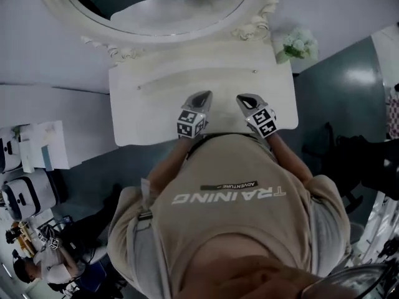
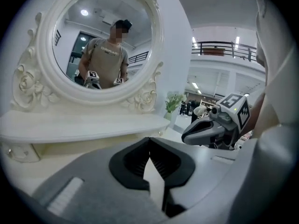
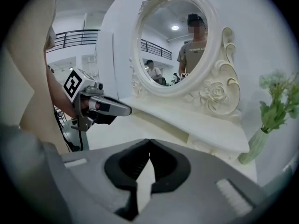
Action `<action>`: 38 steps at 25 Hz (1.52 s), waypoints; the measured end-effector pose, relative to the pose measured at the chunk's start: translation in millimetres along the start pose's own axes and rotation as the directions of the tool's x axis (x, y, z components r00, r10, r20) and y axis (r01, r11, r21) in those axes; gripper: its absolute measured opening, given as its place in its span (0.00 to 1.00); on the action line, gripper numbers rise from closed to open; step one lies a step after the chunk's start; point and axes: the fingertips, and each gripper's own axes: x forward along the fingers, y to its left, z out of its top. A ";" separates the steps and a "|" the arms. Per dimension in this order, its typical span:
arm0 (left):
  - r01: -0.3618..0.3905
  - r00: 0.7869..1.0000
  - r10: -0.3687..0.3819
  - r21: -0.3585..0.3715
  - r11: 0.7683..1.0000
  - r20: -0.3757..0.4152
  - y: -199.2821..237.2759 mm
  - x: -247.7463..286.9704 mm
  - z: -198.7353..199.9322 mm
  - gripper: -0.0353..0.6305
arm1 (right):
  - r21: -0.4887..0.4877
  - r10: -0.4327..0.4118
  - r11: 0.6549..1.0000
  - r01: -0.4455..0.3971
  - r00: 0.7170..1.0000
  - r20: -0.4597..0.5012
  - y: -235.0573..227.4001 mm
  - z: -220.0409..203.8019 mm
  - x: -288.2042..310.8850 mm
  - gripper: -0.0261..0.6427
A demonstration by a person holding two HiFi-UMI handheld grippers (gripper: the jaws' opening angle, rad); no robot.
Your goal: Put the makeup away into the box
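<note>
No makeup and no box show in any view. In the head view my left gripper [image 1: 201, 98] and right gripper [image 1: 245, 100] hang side by side over the front part of a bare white dressing table [image 1: 149, 120], close to the person's chest. Both are shut with nothing between the jaws. In the left gripper view its own jaws [image 2: 149, 142] meet tip to tip, with the right gripper [image 2: 203, 130] to the right. In the right gripper view its jaws [image 3: 149, 143] are likewise closed and empty, and the left gripper [image 3: 114, 108] shows at the left.
An ornate white oval mirror [image 1: 162, 14] stands at the back of the table above a narrow shelf [image 2: 84, 125]. A small vase of pale flowers [image 1: 298, 44] sits at the table's far right corner. Equipment and boxes crowd the floor at the left [image 1: 28, 167].
</note>
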 end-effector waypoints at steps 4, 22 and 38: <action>-0.021 0.997 0.017 0.063 0.998 0.070 14.5 -37.6 35.8 0.06 | -0.003 -0.019 1.000 0.019 0.998 0.066 14.3 44.4 -6.7 0.04; -0.106 0.963 0.047 0.211 0.972 0.267 47.3 -102.6 163.0 0.06 | 0.083 -0.128 0.991 0.106 0.932 0.340 19.6 170.2 -27.0 0.05; -0.173 0.950 0.110 0.199 0.965 0.294 32.8 -106.0 176.7 0.06 | 0.138 -0.224 0.974 0.181 0.864 0.450 -2.0 197.1 -64.7 0.05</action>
